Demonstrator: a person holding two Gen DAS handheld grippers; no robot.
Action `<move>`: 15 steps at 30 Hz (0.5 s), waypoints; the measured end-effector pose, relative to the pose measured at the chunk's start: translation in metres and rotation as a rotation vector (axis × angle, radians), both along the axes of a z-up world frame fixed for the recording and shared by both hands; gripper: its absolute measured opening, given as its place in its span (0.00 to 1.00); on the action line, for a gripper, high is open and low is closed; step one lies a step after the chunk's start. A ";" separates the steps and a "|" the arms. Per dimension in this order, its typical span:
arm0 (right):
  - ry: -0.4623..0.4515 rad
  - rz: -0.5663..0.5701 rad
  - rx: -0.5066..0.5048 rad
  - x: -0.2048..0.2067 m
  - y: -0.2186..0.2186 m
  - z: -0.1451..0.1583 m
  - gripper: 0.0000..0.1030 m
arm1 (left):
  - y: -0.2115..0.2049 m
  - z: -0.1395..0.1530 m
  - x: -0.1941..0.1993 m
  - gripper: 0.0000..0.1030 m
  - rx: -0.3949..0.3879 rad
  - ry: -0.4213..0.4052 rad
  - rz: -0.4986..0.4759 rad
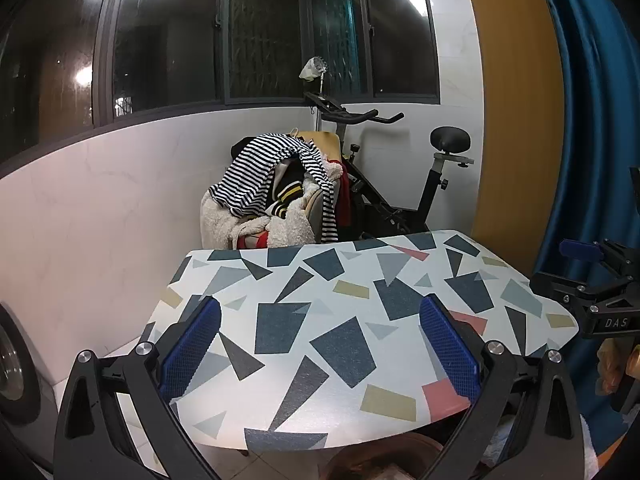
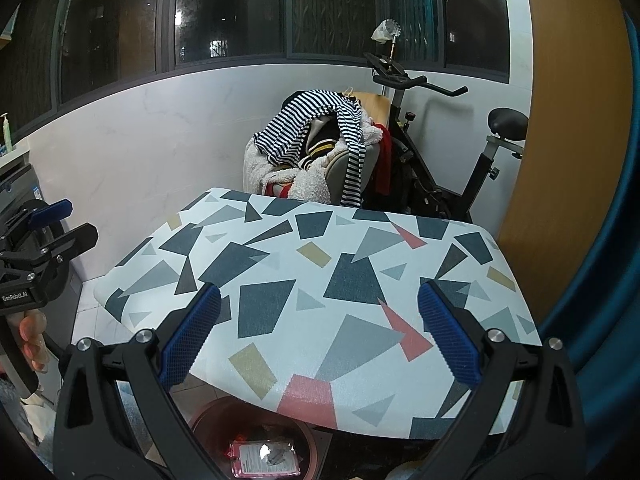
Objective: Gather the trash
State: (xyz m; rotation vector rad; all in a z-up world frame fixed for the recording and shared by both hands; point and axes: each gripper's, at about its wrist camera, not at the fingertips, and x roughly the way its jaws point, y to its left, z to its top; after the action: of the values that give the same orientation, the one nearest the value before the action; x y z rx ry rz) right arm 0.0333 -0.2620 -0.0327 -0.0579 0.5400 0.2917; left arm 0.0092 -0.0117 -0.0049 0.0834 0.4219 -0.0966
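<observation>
My left gripper is open and empty, held over the near edge of a small table with a geometric patterned top. My right gripper is open and empty too, over the same table. No trash lies on the tabletop. Below the table's near edge stands a brown round bin; inside it lies a pink-edged plastic package. The bin's rim shows in the left wrist view. Each gripper shows in the other's view: the right one at the right edge, the left one at the left edge.
Behind the table a chair piled with clothes, topped by a striped shirt, stands next to an exercise bike. A white wall runs along the left, a washing machine at the near left, a blue curtain on the right.
</observation>
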 end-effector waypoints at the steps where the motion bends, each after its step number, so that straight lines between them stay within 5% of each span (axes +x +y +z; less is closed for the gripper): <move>1: -0.001 0.000 -0.001 0.000 0.001 -0.001 0.94 | 0.000 -0.001 0.000 0.94 0.002 0.000 0.000; 15: 0.000 0.000 0.000 0.001 0.001 0.000 0.94 | 0.001 -0.002 0.000 0.94 0.011 0.004 0.001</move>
State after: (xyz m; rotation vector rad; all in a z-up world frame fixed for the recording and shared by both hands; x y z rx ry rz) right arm 0.0348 -0.2609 -0.0330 -0.0574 0.5402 0.2917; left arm 0.0095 -0.0111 -0.0070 0.0935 0.4260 -0.0937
